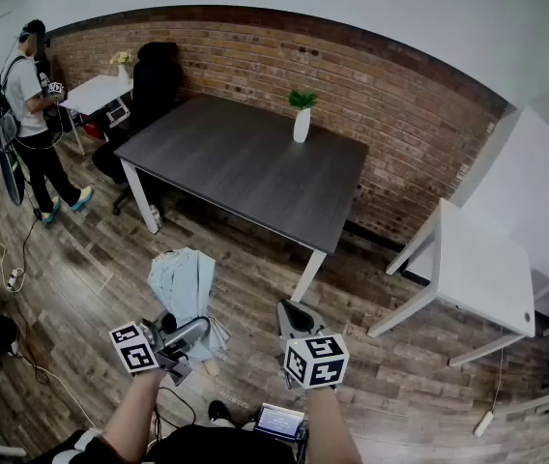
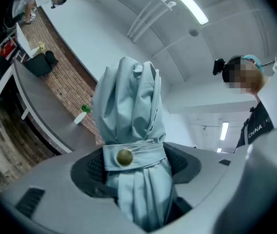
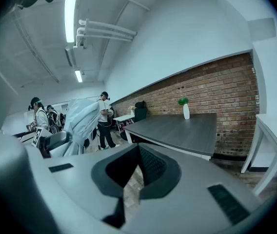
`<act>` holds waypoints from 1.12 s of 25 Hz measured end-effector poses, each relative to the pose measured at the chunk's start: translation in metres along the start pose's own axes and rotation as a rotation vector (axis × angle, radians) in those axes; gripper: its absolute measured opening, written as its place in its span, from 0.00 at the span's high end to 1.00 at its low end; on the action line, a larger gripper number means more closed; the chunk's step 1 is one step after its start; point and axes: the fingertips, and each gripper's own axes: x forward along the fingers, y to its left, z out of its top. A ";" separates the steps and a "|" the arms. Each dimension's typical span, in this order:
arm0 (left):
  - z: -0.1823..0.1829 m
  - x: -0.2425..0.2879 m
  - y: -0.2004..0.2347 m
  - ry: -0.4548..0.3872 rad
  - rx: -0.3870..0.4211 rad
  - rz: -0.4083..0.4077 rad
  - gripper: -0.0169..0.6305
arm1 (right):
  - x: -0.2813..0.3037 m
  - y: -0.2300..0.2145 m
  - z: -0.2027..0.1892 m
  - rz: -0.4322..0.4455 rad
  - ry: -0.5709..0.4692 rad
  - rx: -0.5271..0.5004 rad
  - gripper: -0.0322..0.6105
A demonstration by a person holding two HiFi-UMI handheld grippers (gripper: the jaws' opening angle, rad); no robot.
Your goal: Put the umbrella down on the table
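The dark desk (image 1: 245, 162) lies far ahead. The folded pale umbrella (image 1: 186, 288) hangs near, over the floor, clenched at its strap by the left tool (image 1: 180, 338). Best carried well over the desk, lowered flat, then released. The right tool (image 1: 296, 319) is closed and empty.

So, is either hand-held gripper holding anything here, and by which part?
The left hand-held gripper grips the folded umbrella at its snap strap; the right hand-held gripper holds nothing.
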 end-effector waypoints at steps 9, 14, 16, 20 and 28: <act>-0.005 0.014 -0.002 -0.021 0.010 0.005 0.52 | -0.002 -0.020 0.004 0.018 -0.026 0.003 0.94; -0.008 0.019 -0.005 -0.024 0.021 0.008 0.53 | -0.003 -0.022 0.003 0.038 -0.036 0.008 0.94; -0.009 0.019 -0.004 -0.024 0.022 0.011 0.52 | -0.003 -0.022 0.002 0.041 -0.036 0.014 0.94; -0.012 0.022 -0.005 -0.013 0.026 0.018 0.52 | -0.004 -0.025 0.003 0.046 -0.034 0.022 0.94; -0.018 0.029 -0.004 0.011 0.031 0.028 0.53 | -0.003 -0.032 0.003 0.054 -0.030 0.037 0.94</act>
